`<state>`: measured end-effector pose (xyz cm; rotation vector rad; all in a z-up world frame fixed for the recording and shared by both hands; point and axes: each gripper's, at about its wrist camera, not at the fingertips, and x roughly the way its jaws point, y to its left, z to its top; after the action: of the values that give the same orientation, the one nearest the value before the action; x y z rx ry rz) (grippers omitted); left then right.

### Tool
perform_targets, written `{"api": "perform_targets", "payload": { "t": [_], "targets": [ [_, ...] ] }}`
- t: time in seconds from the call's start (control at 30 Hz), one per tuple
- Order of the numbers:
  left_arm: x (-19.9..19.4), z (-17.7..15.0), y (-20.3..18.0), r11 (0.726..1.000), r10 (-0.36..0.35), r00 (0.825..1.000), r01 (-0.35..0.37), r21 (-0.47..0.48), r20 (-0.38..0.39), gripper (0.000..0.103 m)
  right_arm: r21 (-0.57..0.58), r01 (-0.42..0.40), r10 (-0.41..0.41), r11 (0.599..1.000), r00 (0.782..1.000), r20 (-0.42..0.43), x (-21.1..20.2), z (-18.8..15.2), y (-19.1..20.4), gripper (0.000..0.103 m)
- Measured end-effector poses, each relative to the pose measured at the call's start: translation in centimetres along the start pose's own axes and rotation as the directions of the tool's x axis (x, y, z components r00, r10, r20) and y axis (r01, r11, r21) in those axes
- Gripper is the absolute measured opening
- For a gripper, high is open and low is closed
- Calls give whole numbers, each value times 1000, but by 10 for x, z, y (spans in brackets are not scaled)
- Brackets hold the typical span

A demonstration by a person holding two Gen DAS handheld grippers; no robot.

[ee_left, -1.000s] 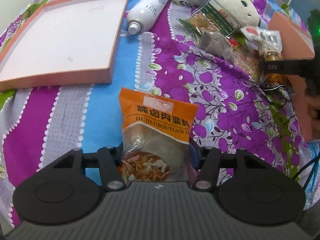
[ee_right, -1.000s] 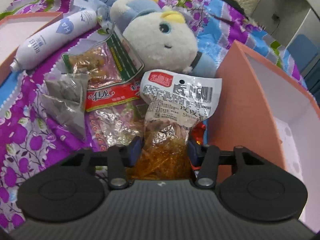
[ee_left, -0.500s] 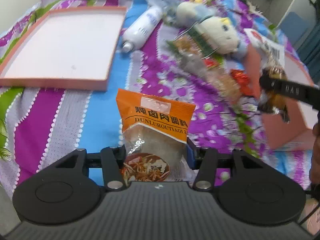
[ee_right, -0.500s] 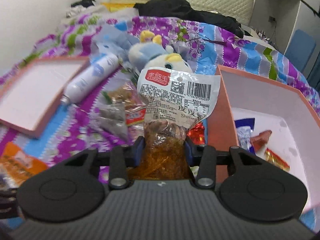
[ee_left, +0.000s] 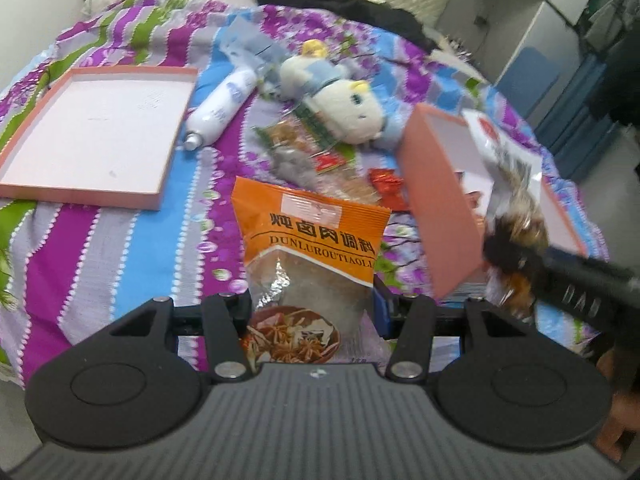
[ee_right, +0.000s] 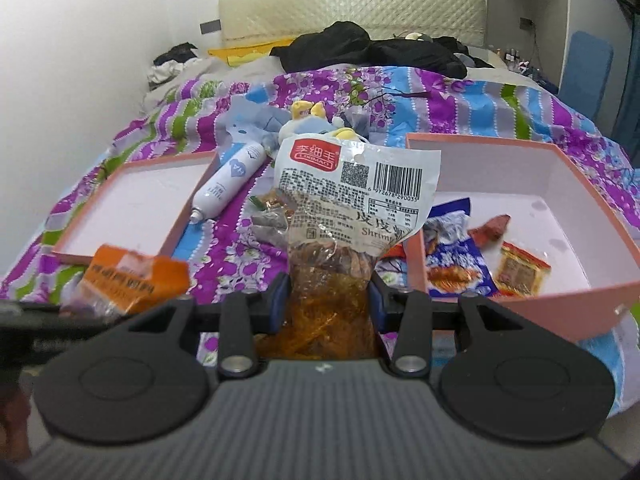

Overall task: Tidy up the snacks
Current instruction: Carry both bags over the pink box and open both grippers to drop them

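The left gripper (ee_left: 312, 300) is clamped on an orange snack bag (ee_left: 310, 240). The bag is orange at the top with dark letters and a white label, and see-through lower down, with a picture of a bowl of food at the bottom. It stands upright between the two fingers, held up over the bed (ee_left: 100, 248), which has a bright cover with purple, blue and green stripes and flowers. The right gripper (ee_right: 328, 304) is clamped on a shrimp snack bag (ee_right: 352, 196). This bag is clear and crinkly, white at the top with a red label, a square code and a barcode, and full of orange-brown bits lower down. It is held up just left of the pink box (ee_right: 560, 304), which lies on the right side of the bed. In the box lie a blue packet (ee_right: 456, 264), a small yellow packet (ee_right: 520, 268) and a little red-brown one, maybe a candy, but it is too small to tell. Far left on the bed lies a flat pink lid (ee_left: 92, 132), white inside. Beside it lies a white bottle (ee_left: 220, 108) on its side. A plush toy (ee_left: 340, 100) lies in the middle, far from the camera, with a few more snack packets (ee_left: 304, 148) near it.
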<state>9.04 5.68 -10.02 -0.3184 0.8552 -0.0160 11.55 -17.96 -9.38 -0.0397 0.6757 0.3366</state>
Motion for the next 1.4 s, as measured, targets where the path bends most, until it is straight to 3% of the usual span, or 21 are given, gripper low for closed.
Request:
{"api": "perform_targets", "payload": {
  "t": [0.47, 0.7, 0.97, 1.4],
  "targets": [
    [-42, -18, -70, 986, -141, 989, 136, 97, 42, 56, 59, 84, -88, 995, 994, 69, -75, -26, -29, 43],
    [-39, -15, -93, 971, -199, 979, 192, 139, 37, 56, 76, 148, -154, 986, 984, 89, -96, -28, -46, 43],
    [-8, 11, -124, 957, -222, 975, 216, 194, 12, 56, 121, 163, -174, 979, 981, 86, -83, -16, -79, 43],
    [99, 71, -187, 929, -212, 973, 228, 291, -87, 56, 154, 171, -180, 973, 983, 45, -12, 25, -149, 43]
  ]
}}
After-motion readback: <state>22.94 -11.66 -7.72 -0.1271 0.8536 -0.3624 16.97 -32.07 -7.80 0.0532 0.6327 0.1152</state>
